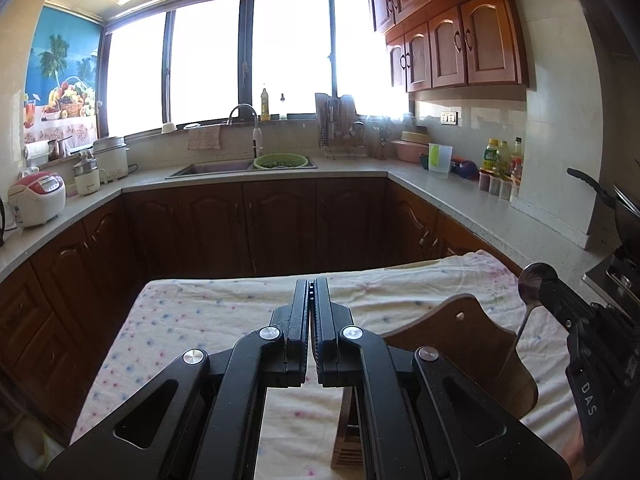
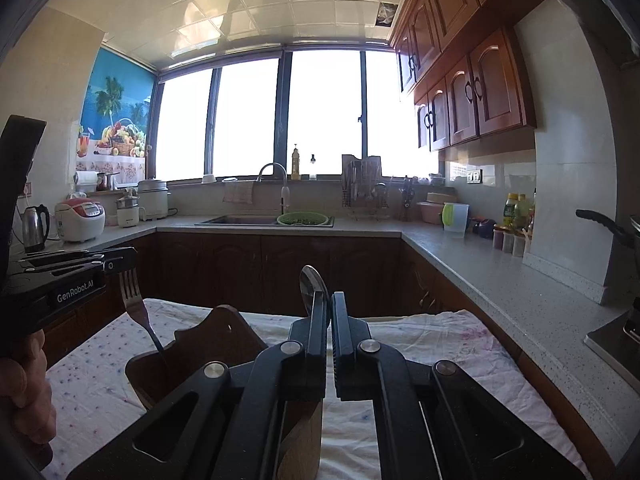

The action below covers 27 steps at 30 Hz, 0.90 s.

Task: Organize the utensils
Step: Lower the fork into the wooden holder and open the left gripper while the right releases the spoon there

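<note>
Wooden utensil holder (image 2: 208, 344) stands on the cloth-covered bench (image 2: 440, 344), between the two grippers; right gripper (image 2: 330, 312) has its jaws pinched on a spoon (image 2: 314, 286), bowl end up, handle hidden below the jaws, so I can't tell whether it is already inside the holder; left gripper (image 1: 312, 292) has jaws nearly together, and its own view shows nothing between them; the right view shows a fork (image 2: 138, 312) just under that gripper, tines up, stem running down into the holder, though whether it is gripped or only standing there is unclear. Judgement: step in hand is seating the spoon; keep it upright, lower straight into the open mouth, release only once the handle bottoms out. Holder's raised back panel sits on the far side; bench edge is near the holder on the left; open cloth lies to the right; grippers are close together, so come out one at a time.
</note>
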Tool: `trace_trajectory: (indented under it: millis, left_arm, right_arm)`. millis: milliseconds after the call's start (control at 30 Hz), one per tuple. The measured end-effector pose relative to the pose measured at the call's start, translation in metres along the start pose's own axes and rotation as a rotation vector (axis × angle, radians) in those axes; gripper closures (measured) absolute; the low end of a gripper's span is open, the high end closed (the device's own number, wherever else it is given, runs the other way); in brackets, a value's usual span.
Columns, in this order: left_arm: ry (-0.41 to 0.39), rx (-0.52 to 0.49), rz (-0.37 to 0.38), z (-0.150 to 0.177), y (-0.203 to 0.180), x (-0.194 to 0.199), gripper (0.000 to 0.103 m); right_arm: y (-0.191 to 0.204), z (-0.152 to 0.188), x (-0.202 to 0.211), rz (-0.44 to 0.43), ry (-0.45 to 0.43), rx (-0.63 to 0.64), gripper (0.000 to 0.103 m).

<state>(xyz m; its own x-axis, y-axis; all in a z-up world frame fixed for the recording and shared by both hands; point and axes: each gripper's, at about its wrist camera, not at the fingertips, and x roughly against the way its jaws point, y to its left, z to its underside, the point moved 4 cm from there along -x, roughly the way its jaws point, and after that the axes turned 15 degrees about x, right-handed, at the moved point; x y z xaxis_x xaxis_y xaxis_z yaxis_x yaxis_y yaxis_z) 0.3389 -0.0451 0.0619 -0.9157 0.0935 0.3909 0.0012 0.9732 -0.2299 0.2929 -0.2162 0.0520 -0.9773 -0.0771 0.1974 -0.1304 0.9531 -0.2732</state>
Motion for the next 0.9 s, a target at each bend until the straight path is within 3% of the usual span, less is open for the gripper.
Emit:
trace_trajectory:
  millis: [200,533,633,700,733,767,833,867,900]
  left_arm:
    - [0.039,-0.044,0.048,0.009,-0.013,-0.001,0.101]
    - [0.07,-0.054,0.062,0.01,-0.018,-0.004,0.1]
    - [0.091,-0.034,0.065,0.008,-0.016,-0.004,0.096]
    - [0.09,-0.014,0.064,0.004,-0.012,-0.001,0.086]
    - [0.085,-0.001,0.068,0.001,-0.01,0.002,0.074]
    - [0.076,0.012,0.069,-0.002,-0.007,0.006,0.061]
    - [0.051,0.031,0.06,-0.008,-0.001,0.015,0.049]
    - [0.044,0.04,0.059,-0.01,0.002,0.019,0.046]
    - [0.042,0.05,0.057,-0.012,0.005,0.024,0.043]
  right_arm:
    - [0.004,0.017,-0.004,-0.06,0.055,-0.004,0.101]
    - [-0.009,0.023,-0.006,-0.081,0.092,-0.065,0.101]
    - [-0.01,0.022,-0.006,-0.091,0.097,-0.079,0.1]
    - [-0.011,0.021,-0.005,-0.102,0.094,-0.096,0.097]
    - [-0.013,0.019,-0.004,-0.105,0.094,-0.105,0.096]
    - [-0.014,0.019,-0.002,-0.106,0.093,-0.115,0.092]
    - [-0.018,0.015,0.002,-0.121,0.086,-0.141,0.065]
    - [-0.021,0.012,0.005,-0.123,0.081,-0.156,0.042]
    - [-0.025,0.01,0.009,-0.124,0.071,-0.173,0.029]
